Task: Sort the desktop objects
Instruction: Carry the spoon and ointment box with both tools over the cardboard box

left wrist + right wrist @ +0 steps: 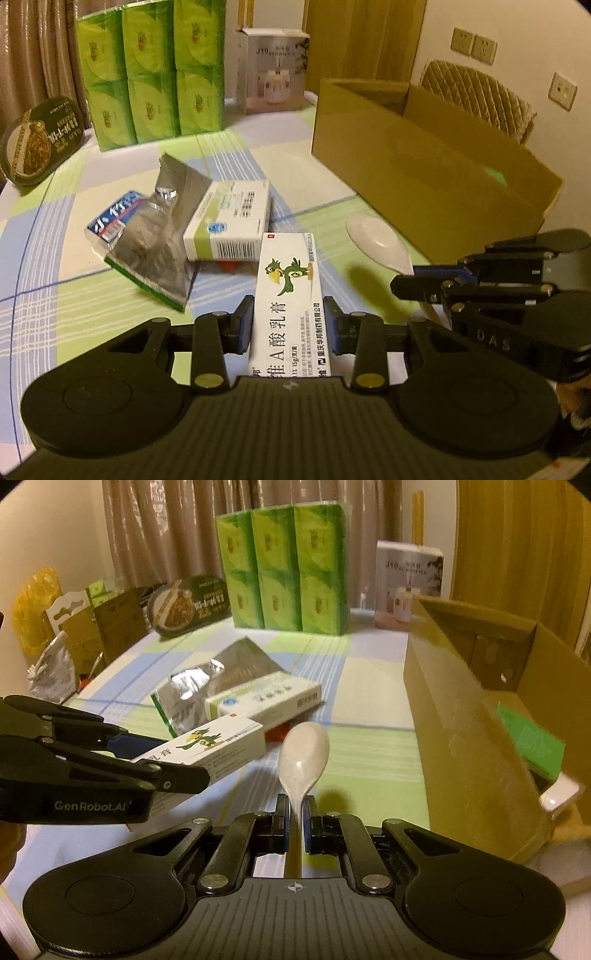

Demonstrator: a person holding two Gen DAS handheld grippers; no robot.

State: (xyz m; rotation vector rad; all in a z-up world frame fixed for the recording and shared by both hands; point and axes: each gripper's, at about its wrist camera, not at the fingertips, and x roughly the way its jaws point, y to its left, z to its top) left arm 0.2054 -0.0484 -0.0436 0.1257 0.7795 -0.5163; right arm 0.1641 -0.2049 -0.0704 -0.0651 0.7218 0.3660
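The right gripper (294, 821) has its jaws clamped on the handle of a pale speckled spoon (303, 755), whose long axis runs straight ahead along the fingers, bowl forward and raised clear of the checked surface (369, 746). Just ahead and to the right of those jaws stands the open cardboard box (461, 738), its near wall rising beside the spoon's bowl, a green packet already lying inside; the right gripper looks the nearer of the two to that opening. The left gripper (289, 325) has its jaws pressed against both long sides of a white ointment carton (290, 291) printed with a green bird, the carton's length likewise pointing forward out of the jaws. From these jaws the box lies ahead and well to the right, beyond the right gripper. Ahead and left of the carton, unsorted on the surface, lie a white-and-green medicine box (231, 221), a torn foil pouch (162, 240) and a blue-and-white pack (112, 221), the three of them touching or overlapping. Judged from this, both held items need only a rightward carry over the box wall.
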